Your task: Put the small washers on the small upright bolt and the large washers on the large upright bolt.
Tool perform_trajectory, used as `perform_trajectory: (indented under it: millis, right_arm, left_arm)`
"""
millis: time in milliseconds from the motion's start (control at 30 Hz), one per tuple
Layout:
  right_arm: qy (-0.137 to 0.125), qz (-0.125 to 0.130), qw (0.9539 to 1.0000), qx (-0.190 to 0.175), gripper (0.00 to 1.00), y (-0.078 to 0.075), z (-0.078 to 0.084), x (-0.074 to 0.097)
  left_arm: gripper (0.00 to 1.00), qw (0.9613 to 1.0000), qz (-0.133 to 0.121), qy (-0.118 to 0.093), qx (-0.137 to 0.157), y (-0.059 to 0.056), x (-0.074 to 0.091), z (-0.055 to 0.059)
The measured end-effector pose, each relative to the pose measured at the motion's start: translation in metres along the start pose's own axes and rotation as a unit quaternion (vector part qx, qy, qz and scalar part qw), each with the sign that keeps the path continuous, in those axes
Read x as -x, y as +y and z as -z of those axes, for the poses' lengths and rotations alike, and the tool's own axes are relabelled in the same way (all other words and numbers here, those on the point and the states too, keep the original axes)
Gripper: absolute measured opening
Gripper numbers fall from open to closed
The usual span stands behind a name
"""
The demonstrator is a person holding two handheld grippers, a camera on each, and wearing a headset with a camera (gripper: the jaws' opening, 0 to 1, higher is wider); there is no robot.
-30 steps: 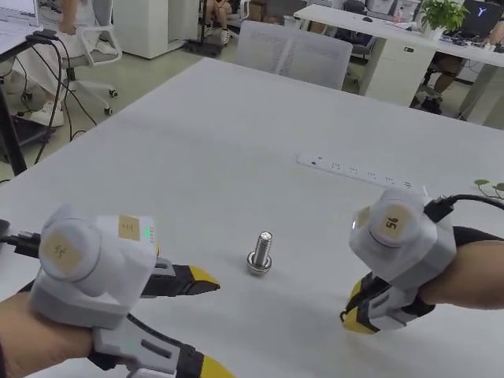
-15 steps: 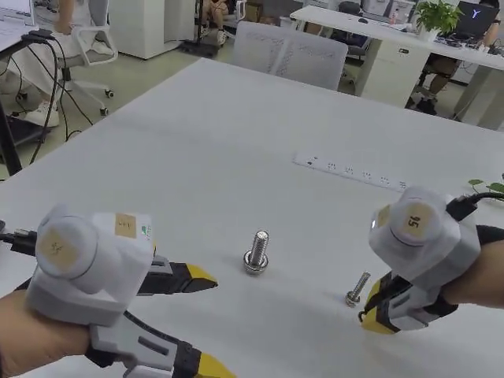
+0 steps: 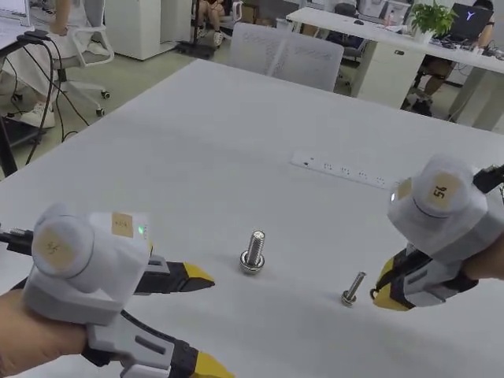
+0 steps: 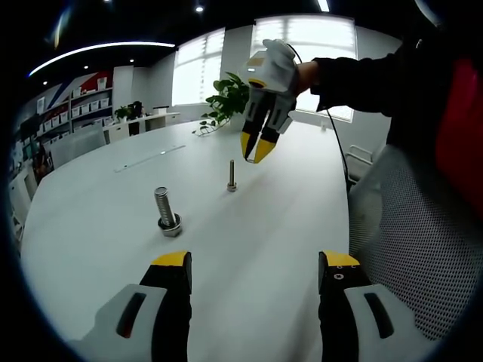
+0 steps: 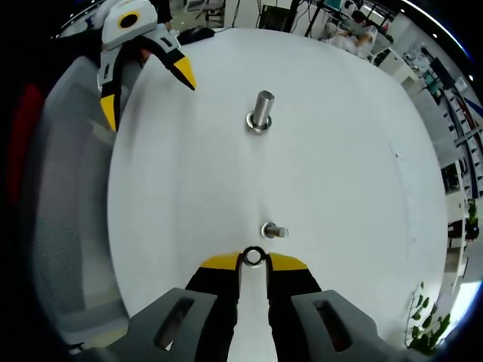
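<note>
Well — small, thin, ring-shaped washer [image 5: 254,250]

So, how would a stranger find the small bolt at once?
On the white table, look by the right hand-held gripper, which pinches a washer. The small bolt stands before its tips, thinner and shorter than the large bolt mid-table.

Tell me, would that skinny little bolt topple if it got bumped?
Probably yes: the small bolt stands tall and thin on its narrow head, so a nudge likely tips it. Once down, it would probably roll.
</note>
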State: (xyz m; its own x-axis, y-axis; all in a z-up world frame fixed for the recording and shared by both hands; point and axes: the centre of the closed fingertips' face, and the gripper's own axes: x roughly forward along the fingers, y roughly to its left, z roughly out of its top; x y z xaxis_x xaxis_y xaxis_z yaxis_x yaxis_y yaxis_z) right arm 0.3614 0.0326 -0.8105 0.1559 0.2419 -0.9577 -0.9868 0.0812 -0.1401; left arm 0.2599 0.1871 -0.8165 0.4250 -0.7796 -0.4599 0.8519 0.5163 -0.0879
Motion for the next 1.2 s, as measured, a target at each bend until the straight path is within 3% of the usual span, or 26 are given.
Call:
perform_trajectory:
  millis: [567,1200]
  right_arm:
    - [-0.006,0.023,0.9995,0.021,0.14,-0.018,-0.019,0.015]
    - [0.008,0.006,0.9995,0.029,0.14,-0.019,-0.019,-0.002]
  left_arm:
    - [0.68,1.0000,0.000,0.001,0.002,0.001,0.000,0.000]
    - [0.67,0.9999,-0.002,0.007,0.008,0.001,0.000,0.005]
